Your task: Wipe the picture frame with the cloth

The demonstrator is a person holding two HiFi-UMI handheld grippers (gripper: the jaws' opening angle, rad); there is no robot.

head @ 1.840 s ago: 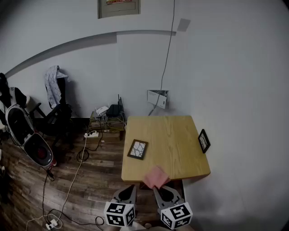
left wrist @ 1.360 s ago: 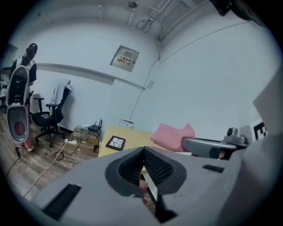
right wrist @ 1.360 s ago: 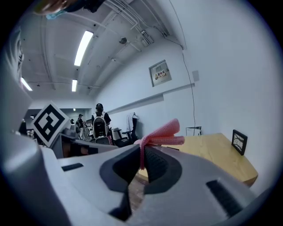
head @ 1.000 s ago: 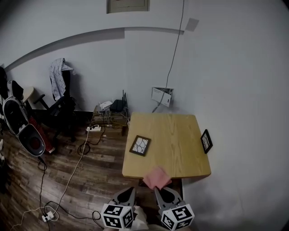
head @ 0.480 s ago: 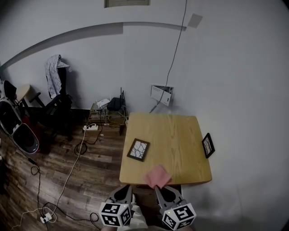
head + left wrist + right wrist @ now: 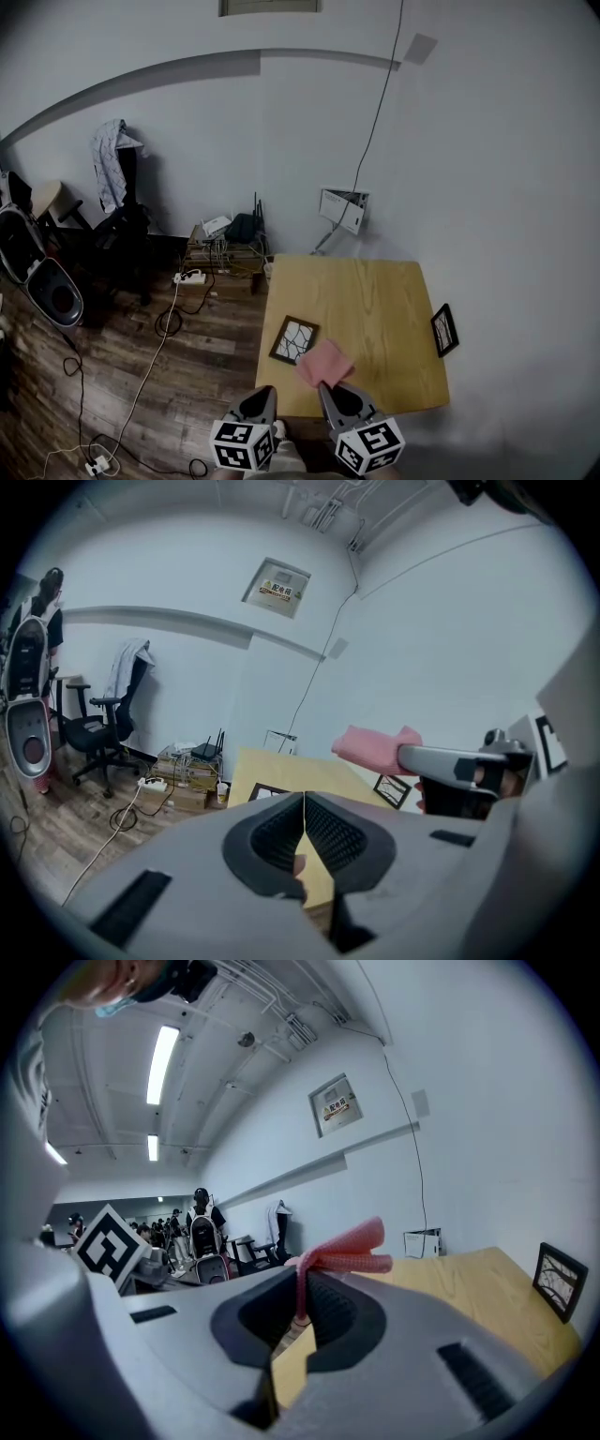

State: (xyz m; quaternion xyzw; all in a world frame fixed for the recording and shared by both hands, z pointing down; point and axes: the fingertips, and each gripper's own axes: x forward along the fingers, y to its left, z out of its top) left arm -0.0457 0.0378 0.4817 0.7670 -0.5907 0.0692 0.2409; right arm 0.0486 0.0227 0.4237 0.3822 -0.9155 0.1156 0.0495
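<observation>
A dark picture frame (image 6: 294, 339) lies flat near the front left of the wooden table (image 6: 375, 300). A second small frame (image 6: 444, 330) stands at the table's right edge. My right gripper (image 6: 325, 384) is shut on a pink cloth (image 6: 324, 364), which hangs over the table just right of the flat frame. The right gripper view shows the cloth (image 6: 347, 1249) pinched between the jaws, with the standing frame (image 6: 560, 1282) far right. My left gripper (image 6: 265, 392) is shut and empty at the table's near edge. Its own view shows the flat frame (image 6: 267, 790) ahead and the cloth (image 6: 375, 747) to the right.
A wall runs along the table's far and right sides, with a white box (image 6: 343, 208) and a cable on it. On the wooden floor to the left are a power strip with cords (image 6: 189, 277), a low shelf of devices (image 6: 225, 234) and an office chair (image 6: 117, 220).
Both grippers have moved forward to the table. The pink cloth, earlier at the table's front edge, now hangs over the tabletop beside the flat frame.
</observation>
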